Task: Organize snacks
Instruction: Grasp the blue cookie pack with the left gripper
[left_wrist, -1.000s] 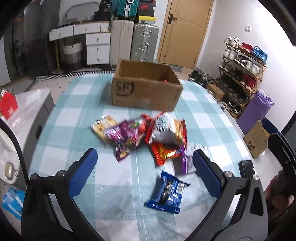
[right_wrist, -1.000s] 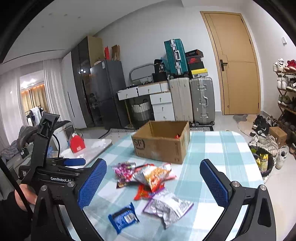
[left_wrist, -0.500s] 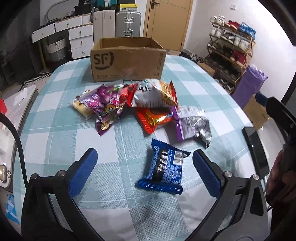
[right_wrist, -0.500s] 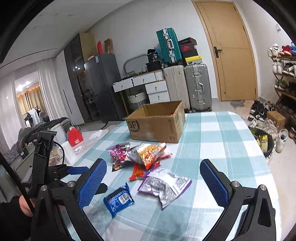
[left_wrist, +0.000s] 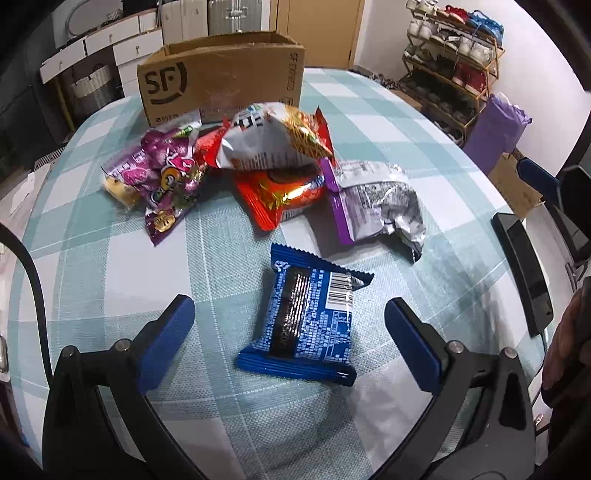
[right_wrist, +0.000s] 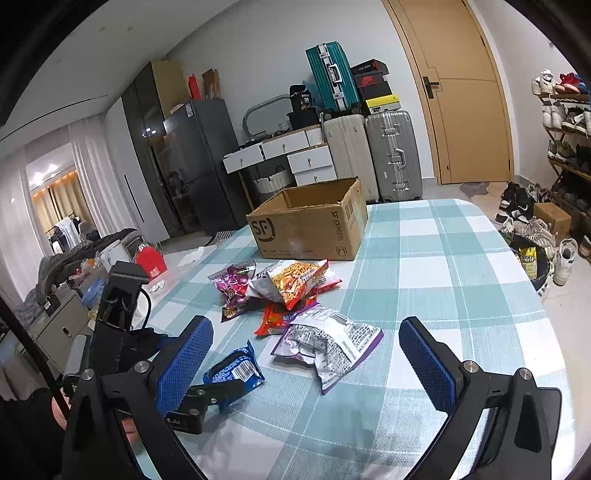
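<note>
On the checked tabletop (left_wrist: 110, 288), your left gripper (left_wrist: 288, 325) has its fingers wide apart around the blue packet (left_wrist: 306, 317), not touching it. Your right gripper (right_wrist: 303, 354) hovers level, fingers also wide apart, empty.

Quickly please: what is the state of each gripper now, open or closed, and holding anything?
Left gripper: open, holding nothing; the blue snack packet lies between its fingers.
Right gripper: open, holding nothing, above the table.

A lived-in home interior is being shown; suitcases (right_wrist: 373, 147) are being stored against the wall beside a wooden door (right_wrist: 461, 92); shoes are being kept on an open rack (right_wrist: 565, 122); a checked tablecloth (right_wrist: 443, 266) is being used, a refrigerator (right_wrist: 195, 162) standing behind.
</note>
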